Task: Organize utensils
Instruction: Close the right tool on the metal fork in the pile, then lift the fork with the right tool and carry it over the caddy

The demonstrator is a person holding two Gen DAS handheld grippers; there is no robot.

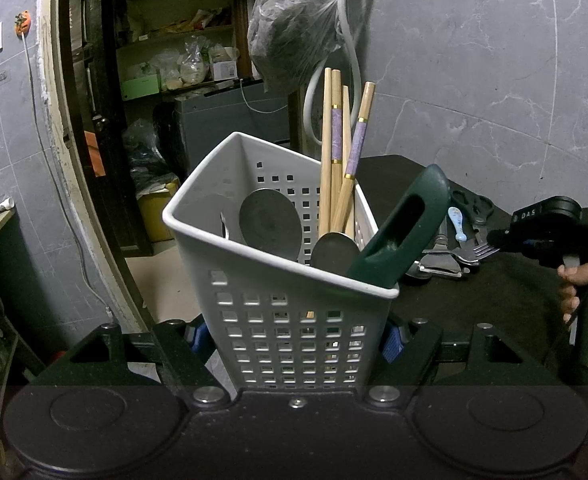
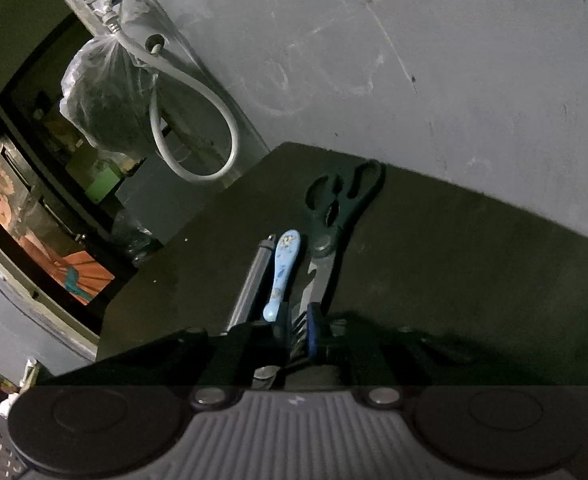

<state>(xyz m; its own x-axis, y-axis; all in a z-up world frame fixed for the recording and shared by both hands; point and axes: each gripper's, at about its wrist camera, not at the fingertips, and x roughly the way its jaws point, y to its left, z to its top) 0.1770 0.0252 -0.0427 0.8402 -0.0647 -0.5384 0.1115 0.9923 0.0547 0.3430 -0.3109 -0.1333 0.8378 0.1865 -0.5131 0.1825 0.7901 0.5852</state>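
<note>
Now R gripper (image 2: 298, 330) on fork (image 2: 300, 322)

"DAS" on right tongs (image 1: 494, 238) housing

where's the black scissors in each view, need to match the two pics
Left wrist view: the scissors lie far right of middle on the dark table, behind the white basket.
Right wrist view: the scissors lie centre frame, handles away from the camera, right of the blue-handled utensil.
Shared landmark: the grey hose loop on the wall.
</note>
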